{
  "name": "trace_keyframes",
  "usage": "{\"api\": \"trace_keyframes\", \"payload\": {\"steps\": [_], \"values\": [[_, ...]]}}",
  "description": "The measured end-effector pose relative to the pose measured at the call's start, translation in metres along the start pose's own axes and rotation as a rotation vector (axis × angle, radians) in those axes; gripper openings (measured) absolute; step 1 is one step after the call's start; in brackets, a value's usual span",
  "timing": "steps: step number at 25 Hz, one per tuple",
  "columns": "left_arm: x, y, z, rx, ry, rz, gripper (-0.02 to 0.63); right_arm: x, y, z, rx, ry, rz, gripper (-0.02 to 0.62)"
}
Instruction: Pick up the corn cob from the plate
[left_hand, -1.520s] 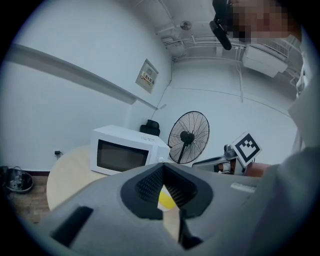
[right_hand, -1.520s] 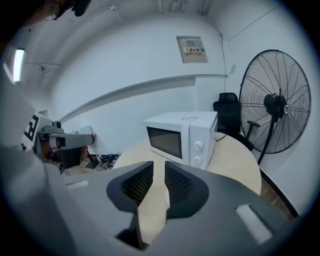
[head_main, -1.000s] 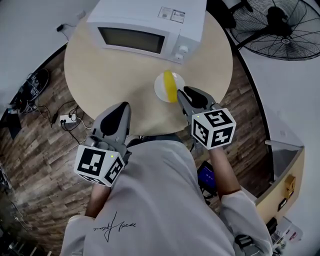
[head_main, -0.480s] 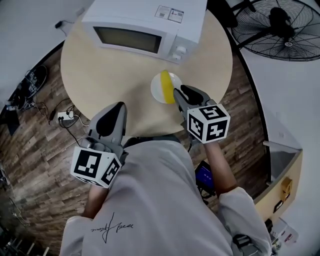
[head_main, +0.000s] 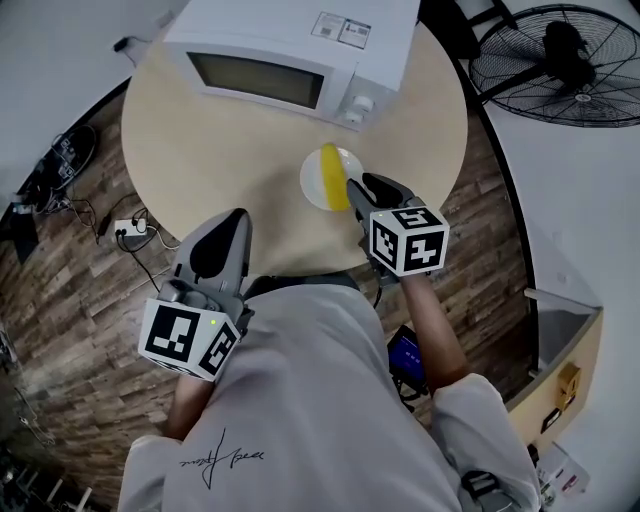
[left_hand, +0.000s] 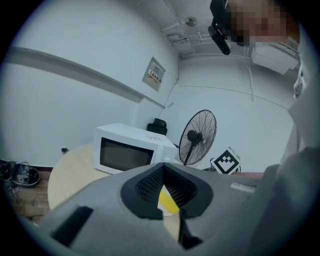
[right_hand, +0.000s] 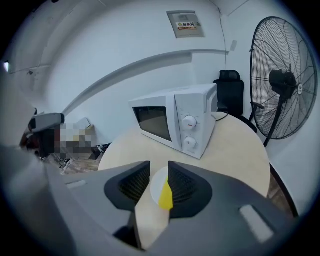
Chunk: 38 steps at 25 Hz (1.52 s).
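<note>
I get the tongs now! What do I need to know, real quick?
Left tongs: shut and empty, over the near edge of the round table, away from the plate.
Right tongs: open, just been opening, nothing between them; tips at the plate's near side.
Corn cob: lying on the white plate, in front of the microwave.
Done: right tongs lined up with the cob.
Left: close on the cob and lift it off.

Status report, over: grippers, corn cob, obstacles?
Left gripper shut, empty. Right gripper jaws just been opening, nothing between. Corn cob on plate, just ahead. Path clear.
</note>
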<state>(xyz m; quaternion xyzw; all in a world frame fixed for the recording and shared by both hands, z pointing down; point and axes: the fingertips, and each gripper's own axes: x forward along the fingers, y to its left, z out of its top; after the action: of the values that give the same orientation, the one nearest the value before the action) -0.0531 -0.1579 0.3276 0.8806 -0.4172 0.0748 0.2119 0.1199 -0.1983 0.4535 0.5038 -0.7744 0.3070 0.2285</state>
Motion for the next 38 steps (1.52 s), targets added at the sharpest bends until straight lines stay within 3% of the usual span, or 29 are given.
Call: {"api": "trace_keyframes", "payload": {"steps": [38], "values": [[-0.007, 0.010, -0.019, -0.021, 0.054, 0.082, -0.009, 0.084, -0.027, -0.058, 0.083, 0.198, -0.032, 0.198]]}}
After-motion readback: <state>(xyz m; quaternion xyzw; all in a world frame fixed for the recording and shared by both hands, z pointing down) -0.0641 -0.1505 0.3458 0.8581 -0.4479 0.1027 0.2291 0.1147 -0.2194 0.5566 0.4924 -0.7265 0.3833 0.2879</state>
